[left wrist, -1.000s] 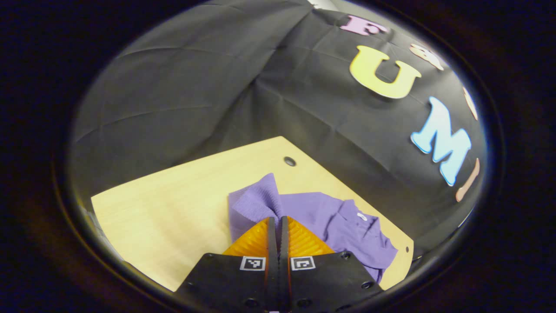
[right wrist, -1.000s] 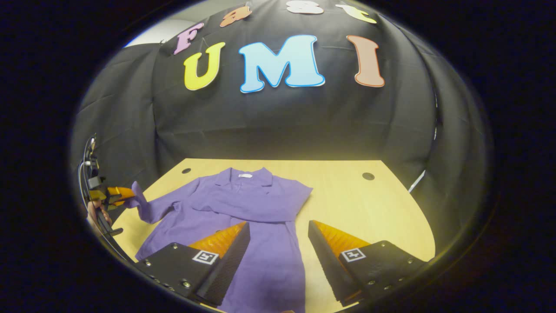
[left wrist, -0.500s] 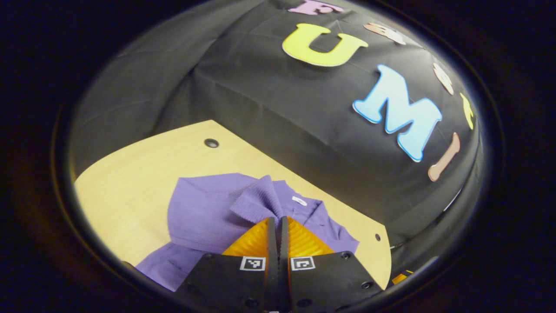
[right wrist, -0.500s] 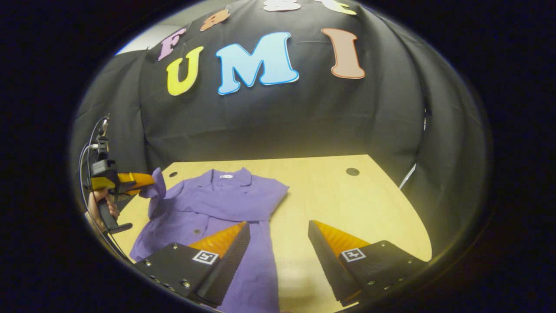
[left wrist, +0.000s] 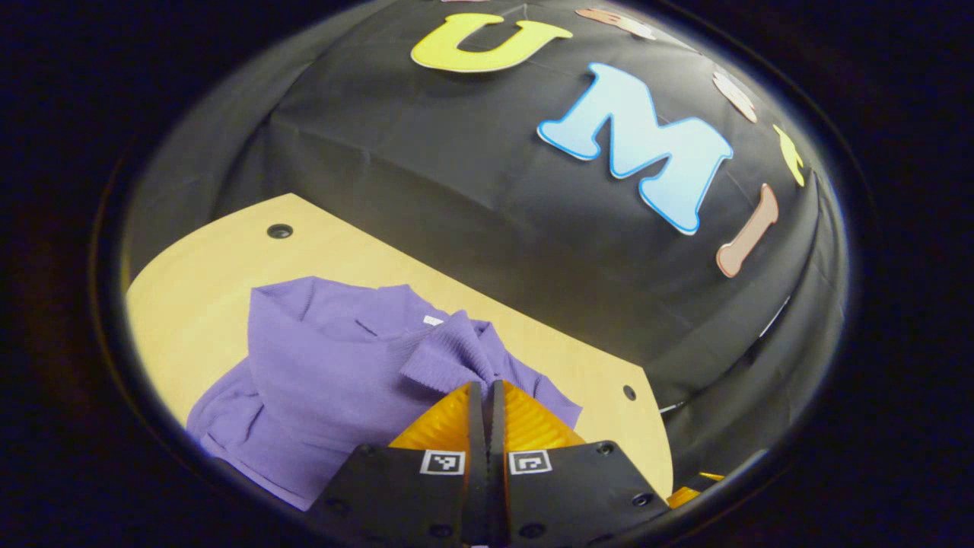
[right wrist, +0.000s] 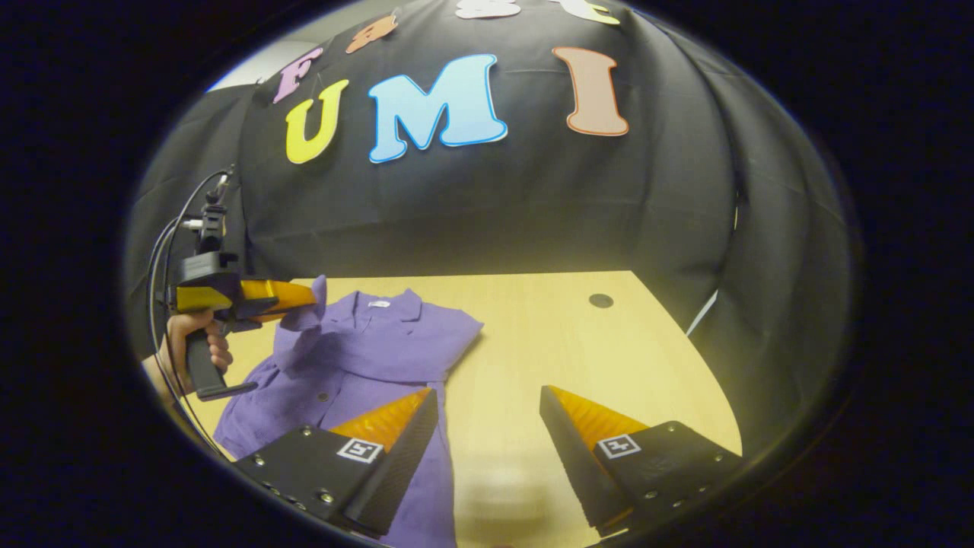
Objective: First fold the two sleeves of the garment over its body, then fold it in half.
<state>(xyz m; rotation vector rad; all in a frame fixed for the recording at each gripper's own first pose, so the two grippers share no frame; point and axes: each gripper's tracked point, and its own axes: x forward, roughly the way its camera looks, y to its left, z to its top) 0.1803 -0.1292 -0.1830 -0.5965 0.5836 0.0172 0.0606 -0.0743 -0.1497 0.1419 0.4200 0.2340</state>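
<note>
A: What just changed?

B: The left gripper [right wrist: 308, 295], at the left of the right gripper view, is pinching the sleeve cuff [left wrist: 449, 358]. A second ago the cuff hung out past the shirt's side. Now it is up over the purple shirt [right wrist: 365, 358], near the collar.

A: So what does that mean?

B: I think sleeve 2 is nearly folded. It just needs laying down. The other sleeve [right wrist: 426, 342] already lies across the chest.

A: And the right gripper [right wrist: 487, 415]?

B: Spread wide, holding nothing, low in its view over the worktop [right wrist: 578, 342].

A: Anything in the way?

B: No. Only 2 small holes [right wrist: 600, 301] in the wood, well apart from the shirt.
</note>
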